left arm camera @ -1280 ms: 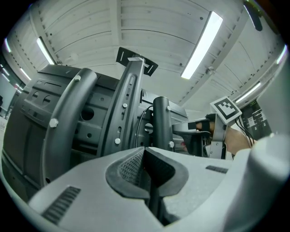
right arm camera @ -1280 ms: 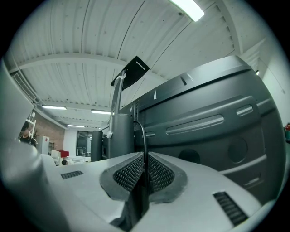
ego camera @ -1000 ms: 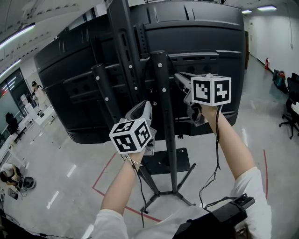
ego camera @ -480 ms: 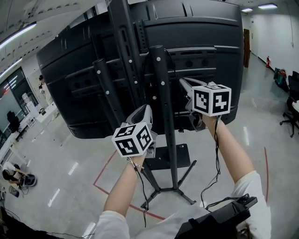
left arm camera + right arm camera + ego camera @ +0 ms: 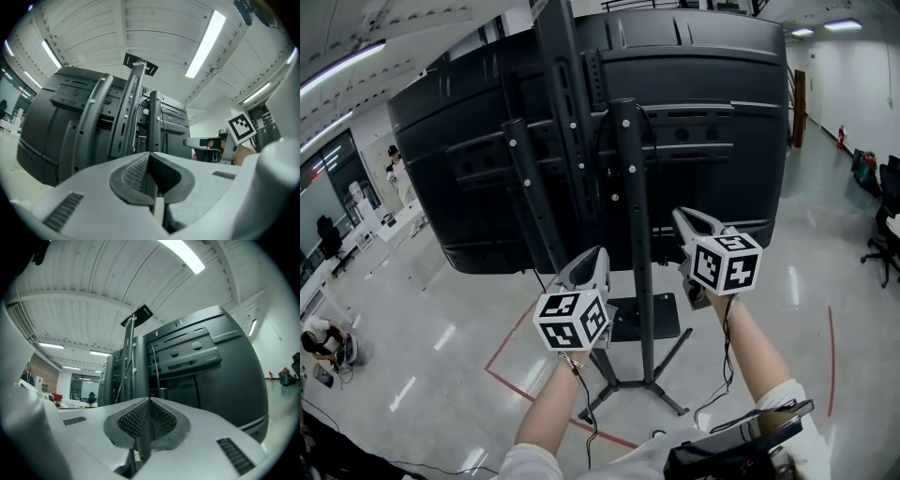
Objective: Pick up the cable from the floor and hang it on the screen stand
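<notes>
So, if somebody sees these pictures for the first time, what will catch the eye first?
The big black back of the screen fills the upper head view, carried on the dark posts of its stand. In front of it, below centre, the left gripper and the right gripper point up at it, each with a black-and-white marker cube and fingers closed on nothing.

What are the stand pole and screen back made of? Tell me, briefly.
Stand pole: likely metal, matte black paint; a straight tube with bright bolt heads. Screen back: probably moulded plastic or sheet metal, matte black; it shows ribs and recessed slots.
</notes>
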The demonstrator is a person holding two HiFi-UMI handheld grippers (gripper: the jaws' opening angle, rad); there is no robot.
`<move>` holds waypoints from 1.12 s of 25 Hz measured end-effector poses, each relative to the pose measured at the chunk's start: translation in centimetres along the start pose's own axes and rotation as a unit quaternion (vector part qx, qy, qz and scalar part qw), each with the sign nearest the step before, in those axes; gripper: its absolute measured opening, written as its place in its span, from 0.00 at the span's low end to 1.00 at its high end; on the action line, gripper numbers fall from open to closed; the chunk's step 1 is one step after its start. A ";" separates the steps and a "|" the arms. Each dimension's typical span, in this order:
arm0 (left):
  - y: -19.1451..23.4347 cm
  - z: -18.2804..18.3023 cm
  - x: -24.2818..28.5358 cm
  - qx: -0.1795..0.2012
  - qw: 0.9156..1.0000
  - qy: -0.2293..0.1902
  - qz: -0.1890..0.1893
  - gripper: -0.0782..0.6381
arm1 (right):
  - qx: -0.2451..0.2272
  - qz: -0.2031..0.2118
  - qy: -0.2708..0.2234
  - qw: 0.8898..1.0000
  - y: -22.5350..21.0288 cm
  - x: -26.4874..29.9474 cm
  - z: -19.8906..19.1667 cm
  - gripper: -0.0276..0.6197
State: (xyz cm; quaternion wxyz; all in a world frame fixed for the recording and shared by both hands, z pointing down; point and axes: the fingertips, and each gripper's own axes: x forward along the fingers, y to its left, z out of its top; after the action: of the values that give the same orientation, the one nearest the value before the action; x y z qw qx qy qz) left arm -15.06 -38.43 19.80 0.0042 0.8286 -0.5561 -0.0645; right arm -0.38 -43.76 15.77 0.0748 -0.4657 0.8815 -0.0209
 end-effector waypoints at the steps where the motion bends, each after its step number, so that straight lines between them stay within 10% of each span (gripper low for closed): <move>1: -0.5 -0.6 -0.7 0.002 1.000 -0.004 -0.005 0.11 | 0.001 -0.003 -0.004 1.000 0.3 -1.0 -1.1 0.08; 14: -5.0 -9.9 -8.7 -0.004 1.000 -0.005 0.022 0.11 | 0.020 -0.087 0.065 0.994 0.7 -11.4 -13.6 0.08; 28: -7.6 -11.6 -11.7 -0.016 0.998 -0.001 0.054 0.11 | 0.018 -0.094 0.050 0.994 3.7 -14.1 -15.2 0.08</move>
State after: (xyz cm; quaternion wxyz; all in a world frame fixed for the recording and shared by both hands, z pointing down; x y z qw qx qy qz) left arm -11.17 -25.52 31.92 0.0204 0.7969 -0.5993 -0.0739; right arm 2.12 -30.55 31.96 0.0362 -0.5438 0.8358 -0.0668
